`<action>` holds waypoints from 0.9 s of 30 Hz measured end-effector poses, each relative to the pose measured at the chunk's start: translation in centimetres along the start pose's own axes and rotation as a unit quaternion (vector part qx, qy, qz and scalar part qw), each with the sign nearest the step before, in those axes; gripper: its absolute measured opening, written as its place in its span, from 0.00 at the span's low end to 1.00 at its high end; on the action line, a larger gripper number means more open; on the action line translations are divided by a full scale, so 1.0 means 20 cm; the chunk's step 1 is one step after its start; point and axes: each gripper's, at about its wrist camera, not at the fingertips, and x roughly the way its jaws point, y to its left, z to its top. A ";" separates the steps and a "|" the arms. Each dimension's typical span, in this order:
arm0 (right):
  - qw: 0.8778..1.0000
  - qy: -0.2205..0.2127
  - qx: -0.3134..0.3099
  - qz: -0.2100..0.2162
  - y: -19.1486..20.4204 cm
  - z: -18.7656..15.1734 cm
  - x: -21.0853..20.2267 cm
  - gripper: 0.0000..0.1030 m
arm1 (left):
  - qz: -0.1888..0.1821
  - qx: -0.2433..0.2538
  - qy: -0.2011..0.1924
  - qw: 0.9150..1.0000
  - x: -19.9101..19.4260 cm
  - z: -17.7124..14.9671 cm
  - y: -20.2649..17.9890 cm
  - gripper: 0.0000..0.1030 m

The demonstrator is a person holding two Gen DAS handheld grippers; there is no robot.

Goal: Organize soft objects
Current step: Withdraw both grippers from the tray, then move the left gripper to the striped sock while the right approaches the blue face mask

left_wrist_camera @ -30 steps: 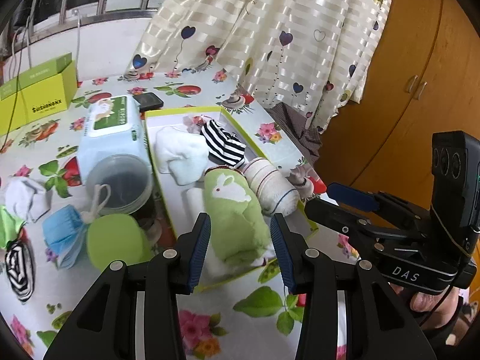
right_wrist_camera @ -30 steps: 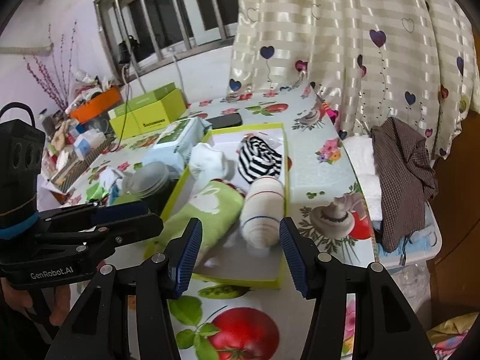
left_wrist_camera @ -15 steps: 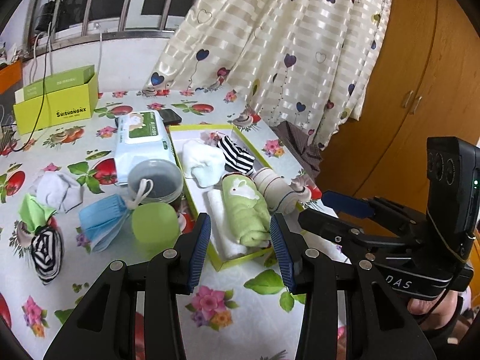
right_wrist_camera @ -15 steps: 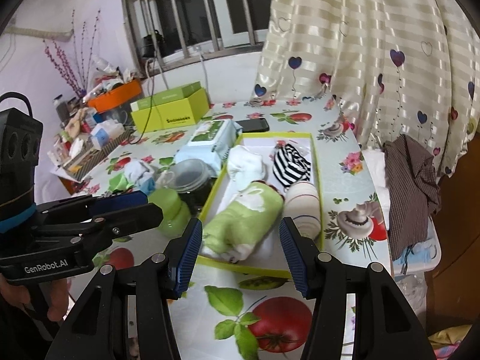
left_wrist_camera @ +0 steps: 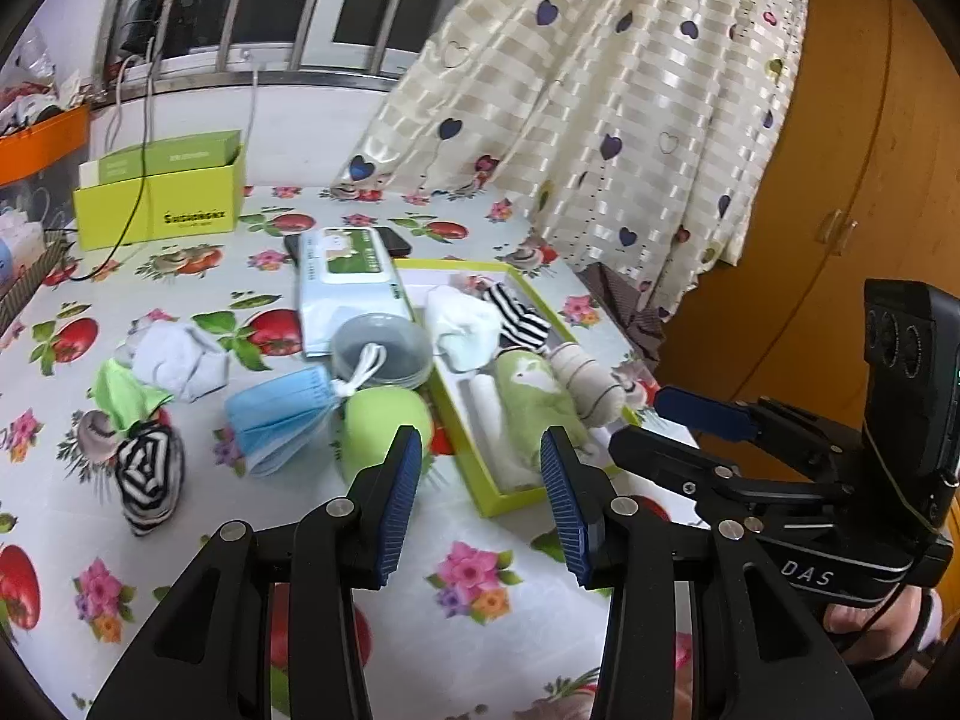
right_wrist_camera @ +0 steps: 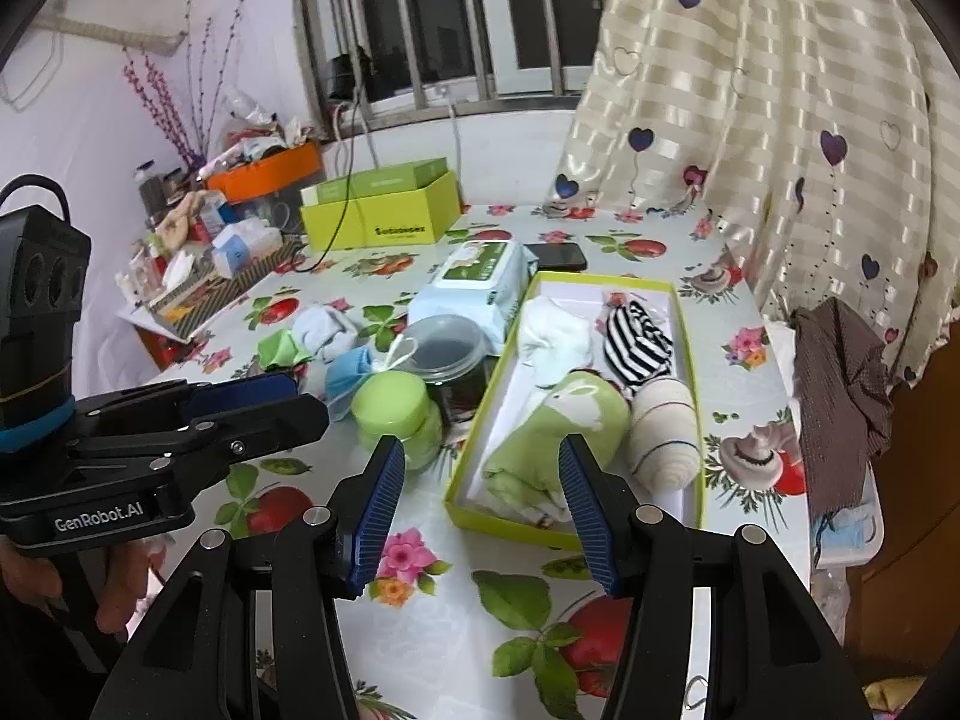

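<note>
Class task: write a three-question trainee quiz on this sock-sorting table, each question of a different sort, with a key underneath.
1. True or false: the green rabbit-print roll lies inside the yellow-green tray.
2. Multiple choice: which soft item lies on the tablecloth, outside the tray? A) the beige striped roll B) the black-and-white striped sock left of the blue face mask C) the white socks
3. Fill in: both the left gripper and the right gripper are ____ and hold nothing.

Key: 1 true; 2 B; 3 open.
</note>
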 end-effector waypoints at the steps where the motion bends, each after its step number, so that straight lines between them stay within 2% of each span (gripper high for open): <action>1: 1.000 0.001 -0.001 0.001 0.01 0.00 0.00 0.52 | 0.001 -0.002 0.001 1.000 0.00 0.00 0.01 0.42; 13: 0.999 0.014 -0.023 0.019 0.13 0.01 0.07 0.52 | 0.017 -0.031 0.006 0.999 -0.05 -0.06 0.17 0.42; 27: 0.999 0.019 -0.030 0.029 0.18 0.02 0.11 0.52 | 0.057 -0.056 0.004 0.997 -0.08 -0.09 0.34 0.42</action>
